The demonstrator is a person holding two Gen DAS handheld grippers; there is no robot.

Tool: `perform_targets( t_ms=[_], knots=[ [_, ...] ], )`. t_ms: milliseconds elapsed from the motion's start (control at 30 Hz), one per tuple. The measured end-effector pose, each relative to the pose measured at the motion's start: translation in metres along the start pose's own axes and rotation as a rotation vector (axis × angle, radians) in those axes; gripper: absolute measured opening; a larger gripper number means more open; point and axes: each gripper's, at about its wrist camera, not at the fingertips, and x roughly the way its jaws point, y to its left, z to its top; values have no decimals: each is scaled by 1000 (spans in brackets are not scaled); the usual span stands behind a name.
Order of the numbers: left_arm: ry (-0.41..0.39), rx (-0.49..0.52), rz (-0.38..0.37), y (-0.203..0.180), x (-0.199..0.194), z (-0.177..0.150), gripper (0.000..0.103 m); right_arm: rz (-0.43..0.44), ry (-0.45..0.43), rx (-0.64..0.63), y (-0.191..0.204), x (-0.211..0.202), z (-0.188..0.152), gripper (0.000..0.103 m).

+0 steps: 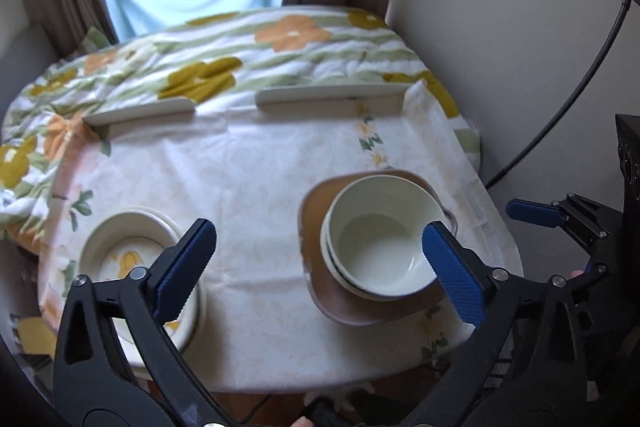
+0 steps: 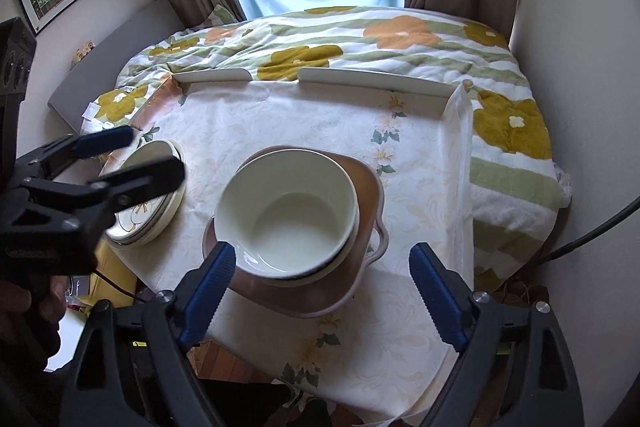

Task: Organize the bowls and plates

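A stack of white bowls point(image 1: 376, 243) sits on a brown square plate point(image 1: 316, 211) at the table's right; the stack also shows in the right wrist view point(image 2: 288, 215) on the plate point(image 2: 366, 195). A stack of floral cream plates point(image 1: 132, 251) lies at the left, also seen in the right wrist view point(image 2: 154, 215). My left gripper point(image 1: 316, 267) is open and empty above the table between the two stacks. My right gripper point(image 2: 320, 291) is open and empty at the near side of the bowls.
A white patterned cloth point(image 2: 312, 111) covers the small table, with a raised white rail point(image 2: 376, 79) at its far edge. A floral blanket point(image 2: 400, 35) lies behind. A wall and a black cable point(image 1: 576, 83) are at the right.
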Motion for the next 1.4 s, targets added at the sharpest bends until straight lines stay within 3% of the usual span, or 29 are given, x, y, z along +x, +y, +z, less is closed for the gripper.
perform_targets(
  t_ms=[100, 233, 367, 533, 733, 767, 867, 967, 1167, 1333, 1400],
  knots=[
    [-2, 23, 46, 6, -8, -2, 102, -22, -25, 0, -3, -12, -3, 102],
    [29, 42, 57, 17, -11, -7, 102, -47, -6, 18, -12, -23, -5, 102],
    [144, 67, 36, 29, 6, -20, 102, -77, 115, 39, -25, -19, -4, 102],
    [334, 119, 2, 36, 46, -32, 102, -155, 185, 11, -31, -4, -3, 102],
    [412, 154, -32, 30, 75, -27, 102, -105, 302, -2, -35, 36, -1, 101],
    [423, 164, -30, 28, 78, -26, 102, -101, 317, -10, -34, 41, -2, 100],
    [462, 193, -25, 21, 90, -24, 102, -89, 371, -46, -27, 58, -1, 79],
    [496, 210, -37, 14, 102, -26, 98, -70, 416, -72, -22, 72, 0, 66],
    [556, 243, -49, 1, 130, -34, 67, -18, 477, -82, -23, 100, -1, 46],
    [582, 242, -104, -10, 145, -41, 30, 56, 482, -60, -28, 110, -6, 34],
    [591, 247, -132, -17, 147, -43, 21, 66, 485, -70, -25, 113, -5, 29]
  ],
)
